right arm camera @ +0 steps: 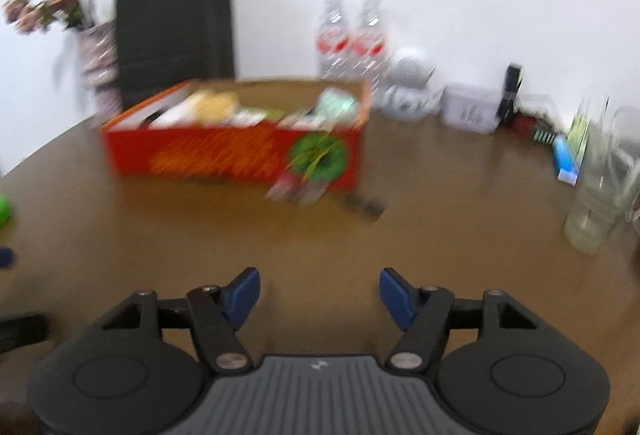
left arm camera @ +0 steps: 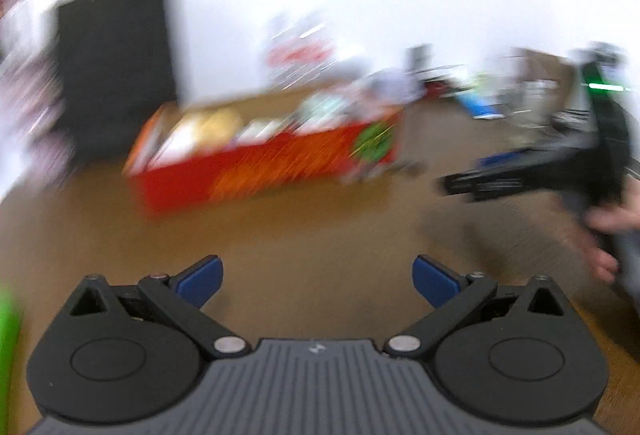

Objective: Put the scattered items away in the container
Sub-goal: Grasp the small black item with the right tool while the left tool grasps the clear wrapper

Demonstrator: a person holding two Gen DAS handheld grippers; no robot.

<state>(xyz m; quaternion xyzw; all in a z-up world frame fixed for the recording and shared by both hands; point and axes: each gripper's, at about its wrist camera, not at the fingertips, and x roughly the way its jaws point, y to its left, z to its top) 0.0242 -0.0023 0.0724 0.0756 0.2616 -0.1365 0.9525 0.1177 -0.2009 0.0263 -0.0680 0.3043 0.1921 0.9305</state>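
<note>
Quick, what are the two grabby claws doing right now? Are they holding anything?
Left gripper: open, holding nothing.
Right gripper: open, holding nothing.

The left gripper [left arm camera: 316, 281] hangs spread wide over the brown table [left arm camera: 320, 227], holding nothing. Well ahead sits the red box [left arm camera: 256, 163], heaped with blurred items. The right gripper [left arm camera: 516, 181] shows alongside.

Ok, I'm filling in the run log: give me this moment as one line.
left claw open, empty | right claw open, empty | red box holds items | small packet, dark item on table by box
</note>
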